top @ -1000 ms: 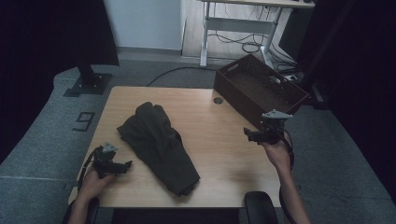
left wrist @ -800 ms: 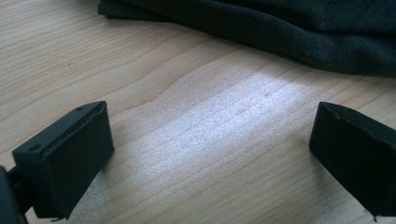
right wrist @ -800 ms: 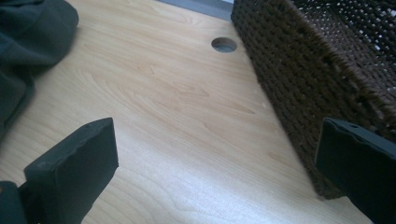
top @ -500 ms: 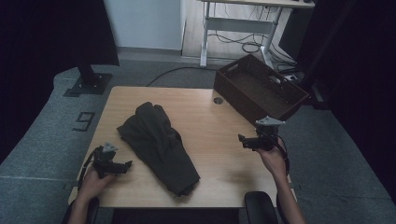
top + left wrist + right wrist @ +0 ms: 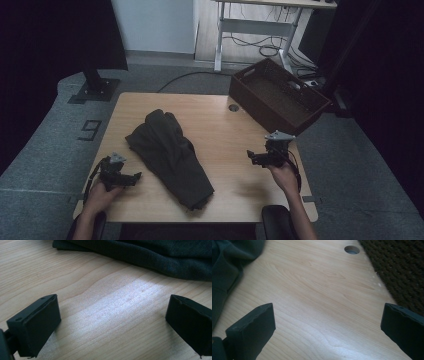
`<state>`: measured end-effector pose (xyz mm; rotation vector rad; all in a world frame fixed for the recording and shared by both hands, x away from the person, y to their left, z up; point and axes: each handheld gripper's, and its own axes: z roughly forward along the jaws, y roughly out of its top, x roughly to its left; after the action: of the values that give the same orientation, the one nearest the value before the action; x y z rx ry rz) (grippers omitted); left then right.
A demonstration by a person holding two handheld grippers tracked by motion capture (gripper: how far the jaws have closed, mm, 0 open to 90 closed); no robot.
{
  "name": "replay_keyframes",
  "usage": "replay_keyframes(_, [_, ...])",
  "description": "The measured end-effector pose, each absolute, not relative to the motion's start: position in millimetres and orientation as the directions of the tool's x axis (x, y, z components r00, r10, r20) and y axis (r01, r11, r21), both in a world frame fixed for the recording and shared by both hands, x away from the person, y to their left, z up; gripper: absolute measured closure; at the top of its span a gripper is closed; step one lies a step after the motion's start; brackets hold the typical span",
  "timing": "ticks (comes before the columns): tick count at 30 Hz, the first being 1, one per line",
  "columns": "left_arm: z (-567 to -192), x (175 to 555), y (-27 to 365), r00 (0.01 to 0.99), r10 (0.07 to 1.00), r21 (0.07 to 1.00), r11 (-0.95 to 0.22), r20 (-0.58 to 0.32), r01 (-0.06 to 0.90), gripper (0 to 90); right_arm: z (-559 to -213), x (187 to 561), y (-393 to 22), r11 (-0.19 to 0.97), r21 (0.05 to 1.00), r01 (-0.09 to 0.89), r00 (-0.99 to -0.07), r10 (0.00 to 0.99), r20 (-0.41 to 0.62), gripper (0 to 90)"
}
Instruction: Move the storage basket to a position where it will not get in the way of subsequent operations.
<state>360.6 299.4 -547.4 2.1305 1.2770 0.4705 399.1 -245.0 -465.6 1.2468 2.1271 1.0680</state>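
Our two grippers are black, blocky tools. The left gripper (image 5: 136,176) and the right gripper (image 5: 249,154) each carry a pale grey three-cornered plate on top, and a dark cable loops from each. Up close, our jaws are matte black rectangular blocks — edges slightly worn, with small screw holes in the left one's pad. Our forearms are bare — no sleeves.
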Motion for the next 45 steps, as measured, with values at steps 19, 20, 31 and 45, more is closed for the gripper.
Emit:
replay_keyframes(19, [-548,361,299,0.471,0.882,0.658,-0.351,-0.006,0.666,0.0,-502,390,-237,0.285,0.782,0.554,-0.497,0.867,0.036,1.1])
replay_keyframes(20, [-548,361,299,0.472,0.882,0.657,-0.351,-0.007,0.667,0.0,-505,389,-236,0.287,0.78,0.556,-0.497,0.867,0.035,1.1])
replay_keyframes(31, [-548,361,299,0.472,0.882,0.657,-0.351,-0.007,0.667,0.0,-526,389,-226,0.289,0.771,0.567,-0.495,0.868,0.039,1.3])
replay_keyframes(45, [-548,361,299,0.469,0.883,0.657,-0.349,-0.006,0.668,0.0,-554,391,-222,0.33,0.721,0.609,-0.506,0.862,0.032,1.7])
